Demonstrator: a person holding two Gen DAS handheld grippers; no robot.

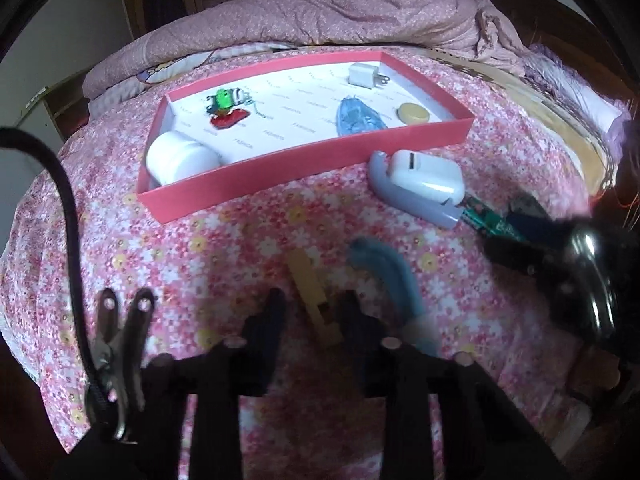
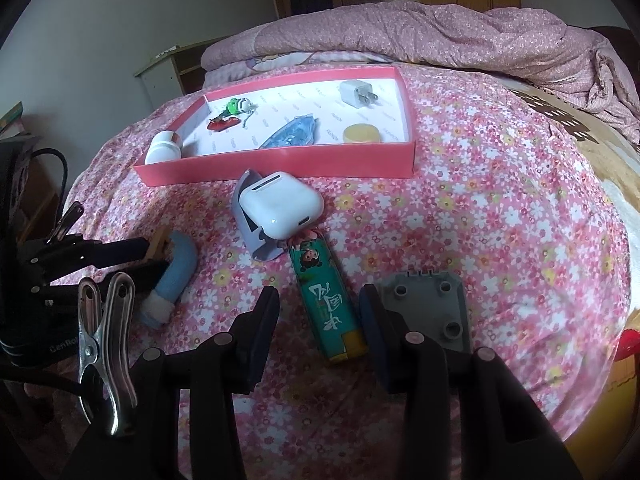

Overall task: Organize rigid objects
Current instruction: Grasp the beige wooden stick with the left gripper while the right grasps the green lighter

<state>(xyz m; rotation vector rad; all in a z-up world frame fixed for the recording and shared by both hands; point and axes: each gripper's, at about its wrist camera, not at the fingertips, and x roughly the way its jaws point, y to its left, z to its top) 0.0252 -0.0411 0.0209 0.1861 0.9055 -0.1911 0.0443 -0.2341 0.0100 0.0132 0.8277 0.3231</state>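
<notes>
On a bed spread with a pink floral sheet (image 2: 500, 220), a rumpled quilt (image 2: 440, 32) banked at 12 o'clock, a shallow red box (image 2: 280, 166) sits beyond both tools and holds a white jar (image 2: 162, 148), a blue plastic piece (image 2: 292, 134), a wall charger (image 2: 358, 94), a yellow tin (image 2: 362, 133) and a green toy keyring (image 2: 236, 106). The right gripper (image 2: 318, 300) straddles a green lighter (image 2: 328, 300) lying toward 12 o'clock, its jaws parted, with sheet showing between the lighter and the 9 o'clock finger. A grey plastic plate (image 2: 432, 308) lies at its 3 o'clock. A white earbud case (image 2: 280, 204) rests on a lilac holder (image 2: 256, 240) just short of the box. The left gripper (image 1: 314, 300) appears pinched on a wooden peg (image 1: 308, 276), with a blue curved piece (image 1: 392, 280) at its 2 o'clock.
</notes>
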